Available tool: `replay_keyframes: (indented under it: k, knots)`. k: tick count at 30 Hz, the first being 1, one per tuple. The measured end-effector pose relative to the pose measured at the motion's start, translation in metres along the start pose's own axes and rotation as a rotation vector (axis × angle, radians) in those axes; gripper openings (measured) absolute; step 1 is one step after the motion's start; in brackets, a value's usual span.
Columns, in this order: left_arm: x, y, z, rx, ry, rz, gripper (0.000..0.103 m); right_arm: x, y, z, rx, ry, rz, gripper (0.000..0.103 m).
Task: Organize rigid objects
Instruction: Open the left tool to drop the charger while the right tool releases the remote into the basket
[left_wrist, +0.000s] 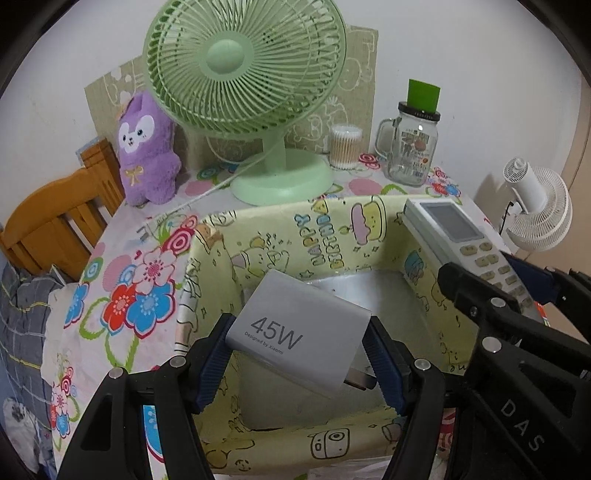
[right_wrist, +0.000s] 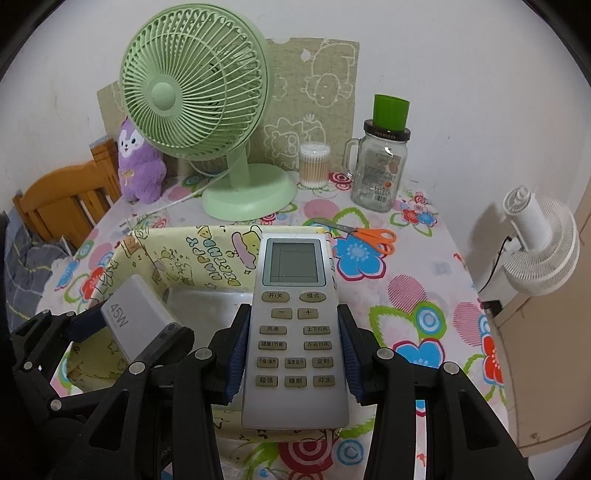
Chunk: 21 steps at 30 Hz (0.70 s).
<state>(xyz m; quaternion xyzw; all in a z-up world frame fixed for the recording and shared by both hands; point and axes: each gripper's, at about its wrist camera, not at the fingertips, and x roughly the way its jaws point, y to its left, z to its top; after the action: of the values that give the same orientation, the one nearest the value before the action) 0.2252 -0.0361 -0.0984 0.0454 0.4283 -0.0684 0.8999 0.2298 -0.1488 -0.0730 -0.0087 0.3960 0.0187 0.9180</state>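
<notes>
My left gripper (left_wrist: 299, 354) is shut on a white 45W charger (left_wrist: 299, 332) and holds it above the open yellow cartoon-print box (left_wrist: 280, 236). My right gripper (right_wrist: 293, 358) is shut on a white air-conditioner remote (right_wrist: 293, 332) and holds it over the box's right side (right_wrist: 177, 251). The remote (left_wrist: 465, 240) and right gripper show at the right of the left wrist view. The charger (right_wrist: 136, 317) and left gripper show at the left of the right wrist view. The box's pale floor (left_wrist: 369, 295) shows beneath the charger.
On the floral tablecloth (right_wrist: 424, 295) behind the box stand a green desk fan (left_wrist: 251, 92), a purple plush toy (left_wrist: 147, 147), a cotton-swab tub (right_wrist: 314, 164) and a glass jar with a green cap (right_wrist: 384, 162). Orange scissors (right_wrist: 365, 234) lie right of the box. A wooden chair (left_wrist: 55, 218) stands left, a white fan (right_wrist: 539, 243) right.
</notes>
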Motion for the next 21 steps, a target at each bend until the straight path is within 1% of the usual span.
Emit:
replay_keyframes:
  k: [2, 3, 4, 8, 10, 12, 15, 21]
  knots:
    - [-0.001, 0.000, -0.001, 0.006, -0.011, 0.009, 0.072, 0.000, 0.002, -0.001, -0.011, -0.001, -0.008, 0.048]
    - [-0.004, -0.001, -0.001, 0.014, -0.033, 0.033, 0.072, 0.000, 0.002, -0.001, -0.015, 0.000, -0.011, 0.048]
    - [-0.006, -0.002, -0.001, 0.019, -0.044, 0.042, 0.073, 0.000, 0.002, -0.001, -0.015, 0.001, -0.011, 0.048]
    - [-0.009, -0.001, -0.002, 0.026, -0.046, 0.027, 0.082, -0.001, 0.002, -0.001, -0.008, 0.005, 0.003, 0.052]
    - [-0.011, -0.002, -0.003, 0.033, -0.048, 0.029, 0.085, -0.003, 0.004, -0.001, -0.014, -0.001, -0.009, 0.057]
    - [-0.013, -0.002, -0.004, 0.035, -0.048, 0.023, 0.087, -0.007, 0.004, -0.002, -0.019, -0.013, -0.022, 0.070]
    - [-0.018, -0.002, -0.006, 0.029, -0.050, 0.014, 0.089, -0.015, 0.005, -0.004, -0.023, -0.036, -0.028, 0.081]
    - [-0.030, -0.001, -0.011, 0.022, -0.052, 0.005, 0.090, -0.029, 0.005, -0.008, -0.023, -0.048, -0.021, 0.088]
